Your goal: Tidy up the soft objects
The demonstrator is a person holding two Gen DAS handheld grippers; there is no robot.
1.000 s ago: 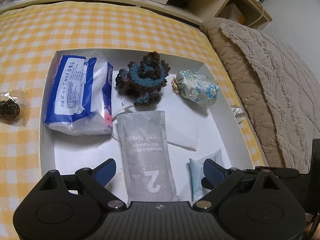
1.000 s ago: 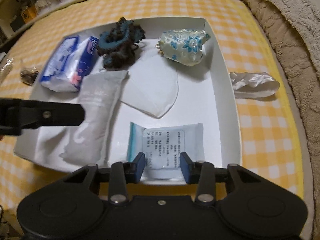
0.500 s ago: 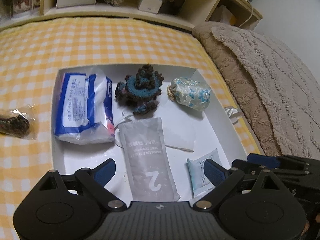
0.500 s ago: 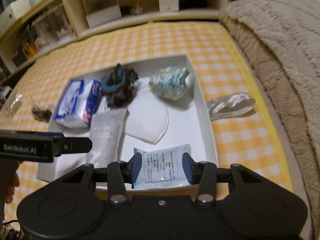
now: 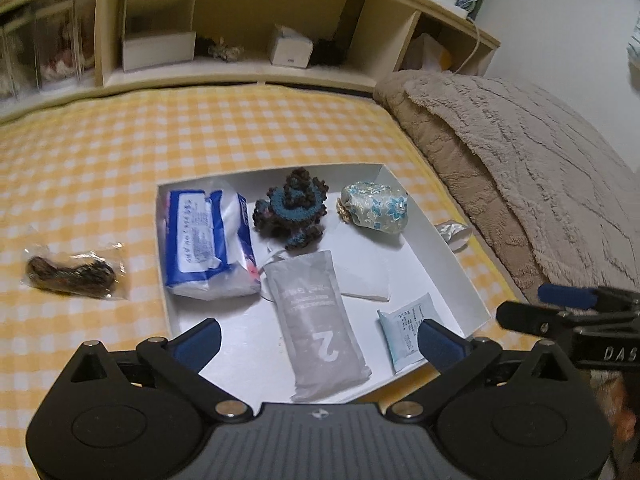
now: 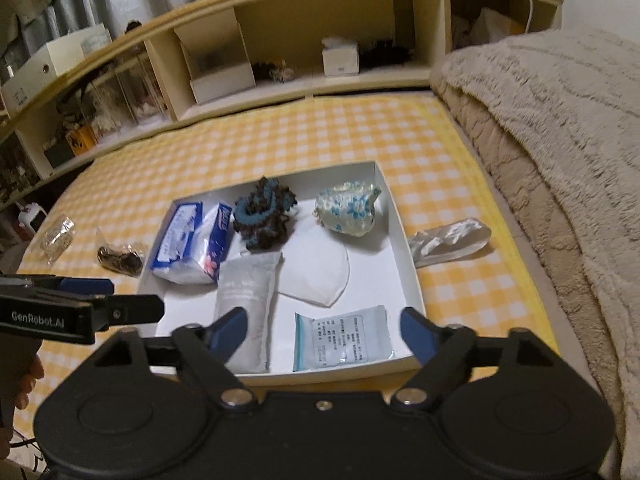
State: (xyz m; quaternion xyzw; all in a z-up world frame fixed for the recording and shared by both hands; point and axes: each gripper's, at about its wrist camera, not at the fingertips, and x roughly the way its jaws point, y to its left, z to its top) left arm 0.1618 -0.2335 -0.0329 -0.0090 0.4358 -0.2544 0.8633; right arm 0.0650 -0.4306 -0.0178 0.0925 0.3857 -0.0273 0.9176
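A white box (image 5: 456, 256) (image 6: 412, 276) lies on the yellow checked bed. In it lie a blue tissue pack (image 5: 204, 236) (image 6: 192, 240), a dark crochet piece (image 5: 294, 208) (image 6: 264, 216), a floral pouch (image 5: 376, 208) (image 6: 348, 212), a white mask (image 5: 364, 276) (image 6: 316, 272), a grey sachet (image 5: 320, 328) (image 6: 246, 304) and a small wipe packet (image 5: 404, 332) (image 6: 340, 340). My left gripper (image 5: 318, 338) is open and empty above the box's near edge. My right gripper (image 6: 324, 332) is open and empty above the wipe packet.
A clear bag with dark contents (image 5: 72, 272) (image 6: 120, 258) lies left of the box. A crumpled silver wrapper (image 6: 452, 240) (image 5: 452, 232) lies right of it. A beige blanket (image 5: 520, 168) fills the right side. A shelf unit (image 6: 320, 40) runs along the back.
Both grippers have risen and pulled back from the box. The right gripper's jaws have opened wide and the wipe packet lies free in the box. The left gripper stays open.
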